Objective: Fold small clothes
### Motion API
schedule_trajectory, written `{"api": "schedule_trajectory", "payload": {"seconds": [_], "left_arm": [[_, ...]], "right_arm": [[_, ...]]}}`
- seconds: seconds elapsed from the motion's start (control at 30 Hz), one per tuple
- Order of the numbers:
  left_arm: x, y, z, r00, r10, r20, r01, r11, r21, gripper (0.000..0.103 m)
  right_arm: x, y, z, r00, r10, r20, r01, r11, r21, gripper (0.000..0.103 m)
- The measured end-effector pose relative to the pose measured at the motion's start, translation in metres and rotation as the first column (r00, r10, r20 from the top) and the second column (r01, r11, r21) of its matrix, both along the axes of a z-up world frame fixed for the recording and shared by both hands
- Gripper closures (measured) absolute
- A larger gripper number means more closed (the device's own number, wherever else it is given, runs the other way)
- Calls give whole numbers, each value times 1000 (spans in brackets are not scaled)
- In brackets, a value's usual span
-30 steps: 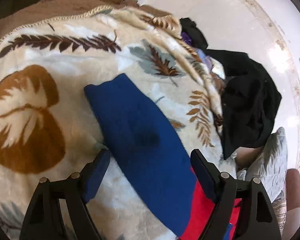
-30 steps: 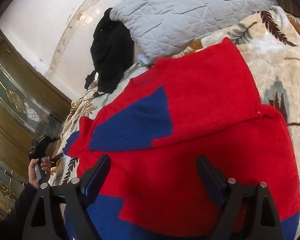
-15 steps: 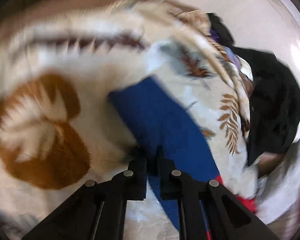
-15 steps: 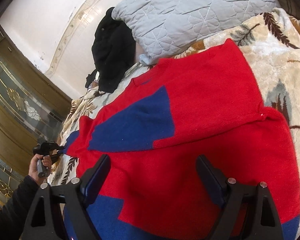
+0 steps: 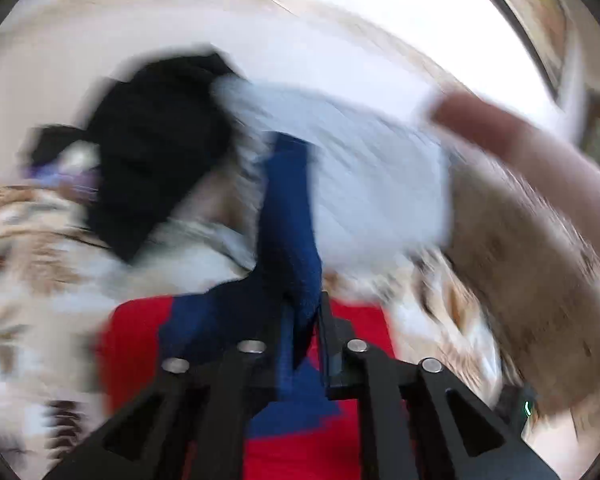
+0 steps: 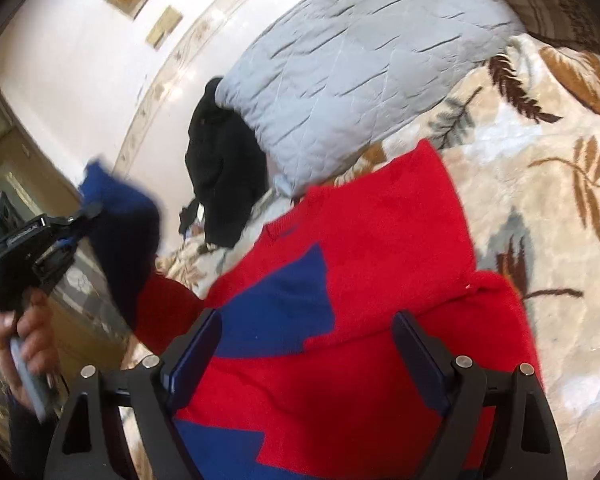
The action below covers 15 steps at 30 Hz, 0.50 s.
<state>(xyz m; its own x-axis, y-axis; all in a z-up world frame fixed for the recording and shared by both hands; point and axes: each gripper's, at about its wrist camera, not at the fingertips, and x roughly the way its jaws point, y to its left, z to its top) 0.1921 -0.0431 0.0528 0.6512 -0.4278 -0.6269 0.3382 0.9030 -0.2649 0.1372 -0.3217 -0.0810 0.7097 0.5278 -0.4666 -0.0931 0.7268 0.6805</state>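
Lifted off the leaf-print blanket since a second ago, the blue sleeve is pinched by the left gripper, jaws reopened slightly. Over the red sweater, the right gripper is held wide, empty.

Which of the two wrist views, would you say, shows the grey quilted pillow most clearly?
The right wrist view: the grey quilted pillow is sharp there, stitching visible, lying beside the black garment. The left wrist view shows it only as a pale motion-blurred patch.
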Motion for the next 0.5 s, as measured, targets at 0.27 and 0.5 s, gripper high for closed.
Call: {"api": "schedule_trajectory", "payload": {"seconds": [0.27,0.5], "left_arm": [[-6,58,-103,950,261,-170,-232,957,176,29],[-20,146,-141,881,421,-217,-393,905,161,29]], "right_arm": [[0,-15,-5,999,-26,-23,27,998,63,13],[20,-16,-5,997,4,-83,12,982,190,13]]}}
